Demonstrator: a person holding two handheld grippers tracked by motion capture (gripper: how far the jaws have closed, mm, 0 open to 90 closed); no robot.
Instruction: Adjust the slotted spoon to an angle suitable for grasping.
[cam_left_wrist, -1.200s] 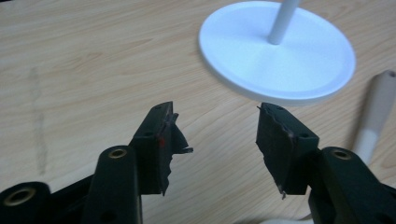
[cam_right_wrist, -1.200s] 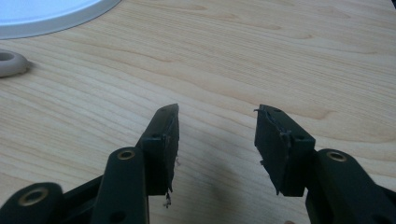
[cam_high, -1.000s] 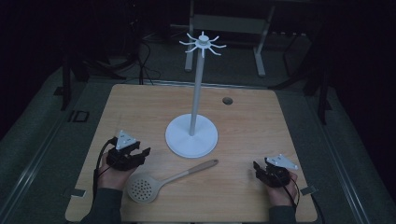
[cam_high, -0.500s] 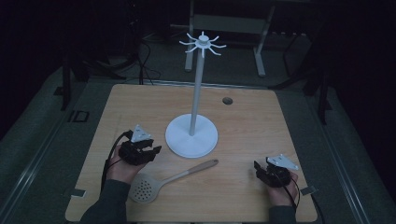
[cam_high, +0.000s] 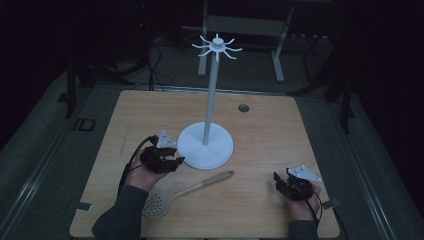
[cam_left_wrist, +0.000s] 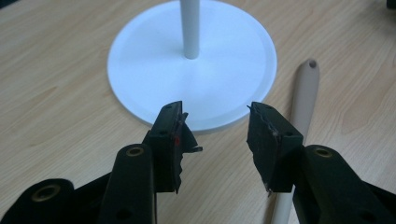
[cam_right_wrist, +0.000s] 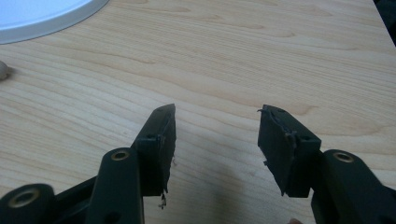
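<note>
Dark floor and cables ring a pale wooden table (cam_high: 150, 107), which fills the middle of the high view. At its centre stands a white stand (cam_high: 205, 150) — a round base, a thin pole and a crown of small hooks at the upper middle of the frame. A slotted spatula (cam_high: 172, 197) lies below the base, its perforated head toward the lower left and its handle running up and right, the tip ending near the base rim but apart from it.

Just left of the base, the left gripper (cam_high: 172, 162) hangs with its jaws parted and nothing between them; they have just been closing and then easing open a little. In the left gripper view the left gripper (cam_left_wrist: 217, 126) looks at the base rim, with the spatula handle (cam_left_wrist: 303, 93) off to the right of the frame. The right gripper (cam_high: 280, 184) sits at the lower right, jaws spread over bare wood (nothing in them).

The step in hand looks like reaching for the spatula, probably to hang it on a hook. To do it well, the left gripper should swing toward the handle, straddle it squarely across its width and close near the holed end — so the hole stays free for a hook.
</note>
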